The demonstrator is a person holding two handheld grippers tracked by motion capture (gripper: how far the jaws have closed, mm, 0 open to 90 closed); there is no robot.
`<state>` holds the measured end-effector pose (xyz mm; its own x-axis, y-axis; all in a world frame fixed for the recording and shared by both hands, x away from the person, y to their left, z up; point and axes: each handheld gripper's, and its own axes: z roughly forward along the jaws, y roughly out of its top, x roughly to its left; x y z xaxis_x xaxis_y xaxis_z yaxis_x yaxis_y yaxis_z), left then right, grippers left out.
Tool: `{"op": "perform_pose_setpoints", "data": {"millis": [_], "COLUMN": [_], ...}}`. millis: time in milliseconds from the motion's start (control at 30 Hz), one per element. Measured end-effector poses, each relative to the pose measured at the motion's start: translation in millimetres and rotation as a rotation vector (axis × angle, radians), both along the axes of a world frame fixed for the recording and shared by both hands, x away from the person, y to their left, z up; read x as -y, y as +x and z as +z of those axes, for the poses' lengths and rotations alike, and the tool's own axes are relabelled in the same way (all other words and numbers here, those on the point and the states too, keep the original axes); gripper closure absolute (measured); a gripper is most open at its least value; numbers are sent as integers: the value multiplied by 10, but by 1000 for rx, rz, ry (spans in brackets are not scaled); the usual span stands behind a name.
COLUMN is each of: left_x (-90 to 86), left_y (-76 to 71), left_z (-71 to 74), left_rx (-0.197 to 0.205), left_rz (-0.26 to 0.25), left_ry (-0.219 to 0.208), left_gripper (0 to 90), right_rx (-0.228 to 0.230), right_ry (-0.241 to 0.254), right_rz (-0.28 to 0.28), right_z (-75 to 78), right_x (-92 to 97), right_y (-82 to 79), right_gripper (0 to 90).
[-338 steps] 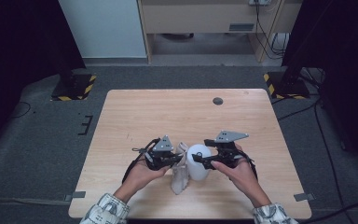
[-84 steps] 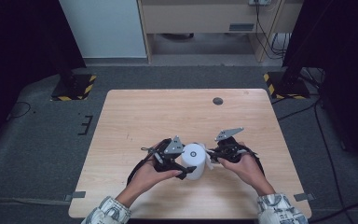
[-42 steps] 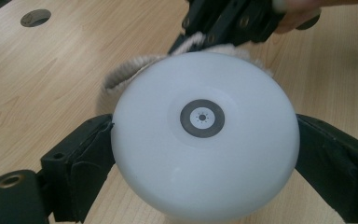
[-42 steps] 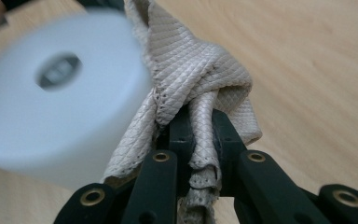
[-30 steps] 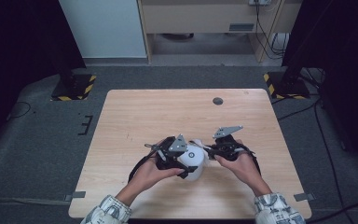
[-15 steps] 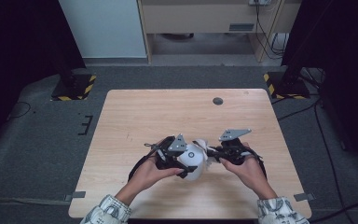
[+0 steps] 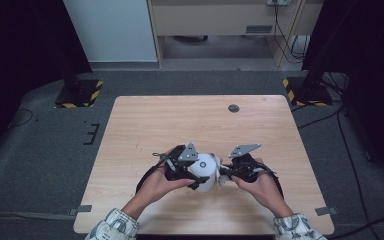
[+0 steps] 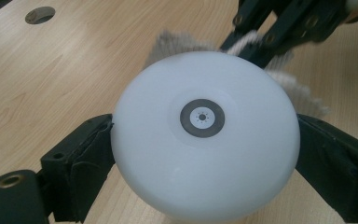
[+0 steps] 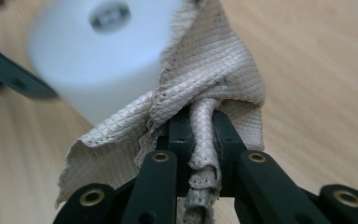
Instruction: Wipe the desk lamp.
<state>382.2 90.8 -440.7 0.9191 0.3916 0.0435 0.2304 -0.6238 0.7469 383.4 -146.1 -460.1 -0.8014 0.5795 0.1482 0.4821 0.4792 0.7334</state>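
Wiping step: left claw [image 8: 200, 154] clamps the white bowl [image 8: 205, 135]; right claw [image 9: 200, 140], at its 3 o'clock, pinches the cloth [image 9: 205, 74]. Next, rub around the rim.

Overhead room light falls evenly on the bench [image 7: 200, 125], which reads bright and warm, while the floor and both side walls in the high view sink into near-black. Shadows under the hands are short and soft. The high view is soft and low in detail. In the left gripper view the white round object [image 8: 205, 140] is sharp at centre and slightly overexposed, with mild glare. In the right gripper view the woven cloth [image 9: 205, 88] is sharp, but the white object behind it is smeared by motion blur and out of focus.
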Motion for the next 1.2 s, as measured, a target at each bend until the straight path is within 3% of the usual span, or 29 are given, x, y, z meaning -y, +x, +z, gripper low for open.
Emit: {"op": "perform_pose_setpoints", "data": {"millis": [100, 300, 433, 567, 667, 767, 900, 967, 1200], "left_x": [5, -22, -56, -111, -143, -153, -154, -150, -143], "left_y": [5, 34, 58, 89, 107, 112, 115, 114, 106], "left_z": [-3, 0, -3, -8, -12, -14, -13, -11, -10], "left_rx": [0, 4, 8, 9, 7, 7, 5, 4, 2], "left_rz": [4, 13, 27, 50, 59, 55, 49, 40, 36], "left_ry": [-3, 6, 9, 7, 4, 2, 3, 7, 8], "left_gripper": [84, 83, 82, 81, 81, 82, 82, 82, 82], "right_rx": [16, -23, -39, -61, -74, -67, -32, -23, -22], "right_ry": [32, -52, -61, -77, -59, -8, 91, 98, -29], "right_rz": [-7, 3, 28, 92, 144, 174, 124, 80, 22], "right_z": [59, -139, -155, -197, -186, -87, 57, 65, -129], "right_x": [24, -64, -105, -173, -222, -210, -80, -40, -190], "right_y": [4, 28, -2, -41, -75, -94, -48, -13, 83], "right_gripper": [817, 816, 816, 817, 819, 819, 821, 821, 820]}}
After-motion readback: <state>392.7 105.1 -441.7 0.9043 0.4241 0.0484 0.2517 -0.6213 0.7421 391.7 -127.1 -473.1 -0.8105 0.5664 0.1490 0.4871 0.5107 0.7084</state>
